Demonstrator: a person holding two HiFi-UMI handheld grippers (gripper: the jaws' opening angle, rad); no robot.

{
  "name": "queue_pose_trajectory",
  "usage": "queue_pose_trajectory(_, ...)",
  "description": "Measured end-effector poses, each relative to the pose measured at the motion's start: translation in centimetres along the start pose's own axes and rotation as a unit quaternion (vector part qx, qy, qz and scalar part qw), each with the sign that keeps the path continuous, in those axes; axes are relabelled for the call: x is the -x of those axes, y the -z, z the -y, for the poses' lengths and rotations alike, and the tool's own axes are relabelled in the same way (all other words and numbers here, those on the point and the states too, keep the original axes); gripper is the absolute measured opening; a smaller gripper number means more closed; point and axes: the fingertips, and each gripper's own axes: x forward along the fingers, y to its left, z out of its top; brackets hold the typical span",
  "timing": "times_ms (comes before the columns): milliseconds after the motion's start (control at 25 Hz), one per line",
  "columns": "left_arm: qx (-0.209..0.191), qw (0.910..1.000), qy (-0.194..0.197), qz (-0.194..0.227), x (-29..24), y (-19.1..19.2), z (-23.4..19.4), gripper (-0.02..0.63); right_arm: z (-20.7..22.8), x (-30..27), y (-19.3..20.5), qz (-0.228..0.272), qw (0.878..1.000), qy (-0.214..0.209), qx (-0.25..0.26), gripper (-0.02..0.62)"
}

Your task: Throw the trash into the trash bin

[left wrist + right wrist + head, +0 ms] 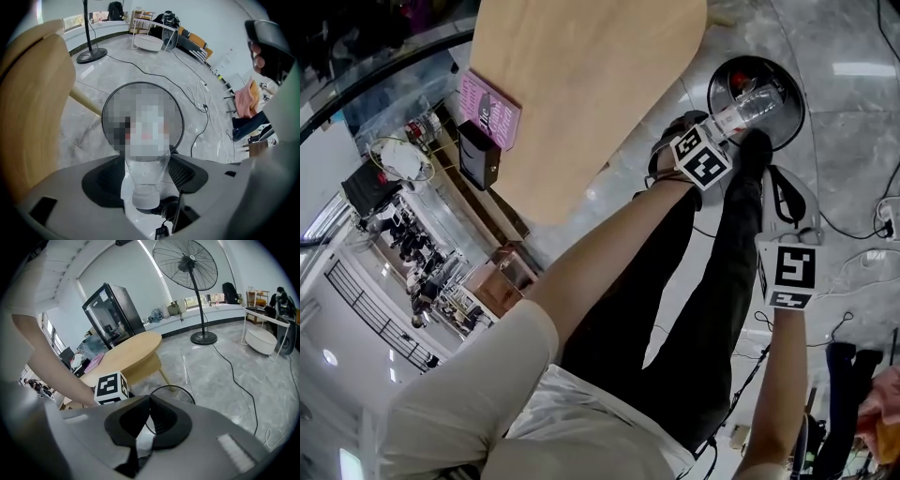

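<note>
1. The grey stone floor [853, 141] fills the head view from 1 to 5 o'clock, with thin cables trailing over it.
2. The round wooden bench [581, 94] sits at 12 o'clock in the head view. In the right gripper view it lies at 10 o'clock of the bin, near it.
3. A tall standing fan [185, 263] rises at 12 o'clock in the right gripper view, well apart from the bin.
4. The trash bin [795, 117], round with a dark rim, stands on the floor at 1 o'clock in the head view, near the bench's edge.
5. The left tongs [146, 164] point steeply down at the bin's mouth. They are grasping the bottle, with a dark pad against each side of its shoulder.
6. The right tongs [149, 401] are clenched, their tips meeting with nothing between them. In the head view they hang at 4 o'clock of the left tongs, apart from the bin.
7. The clear plastic bottle [750, 105] is held over the bin's opening, its cap toward the left tongs' camera and its body toward the bin. Whether its far end is below the rim cannot be told.
</note>
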Motion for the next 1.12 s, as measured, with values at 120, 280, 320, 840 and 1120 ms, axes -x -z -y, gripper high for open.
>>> queue_pose_trajectory(120,-0.001,1.0,-0.001,-0.007,-0.8,0.0,-0.1,0.293,0.7,-0.1,0.3,0.0,1.0,0.002,-0.003,0.011)
queue_pose_trajectory(280,-0.008,1.0,-0.001,-0.005,-1.2,-0.1,0.1,0.291,1.2,-0.1,0.7,-0.001,1.0,0.006,-0.008,0.011)
queue_pose_trajectory(320,-0.009,0.9999,-0.001,-0.006,-1.2,0.0,0.2,0.291,1.3,-0.1,0.7,-0.001,1.0,0.007,-0.008,0.011)
queue_pose_trajectory(840,0.017,0.9981,0.027,0.053,6.3,-1.5,1.6,0.336,-1.4,2.9,-3.6,0.0,1.0,0.004,0.028,0.011)
queue_pose_trajectory(1120,0.046,0.9901,0.034,0.128,16.6,-2.3,1.9,0.336,-6.0,6.9,-8.5,0.007,0.998,0.011,0.068,0.011)
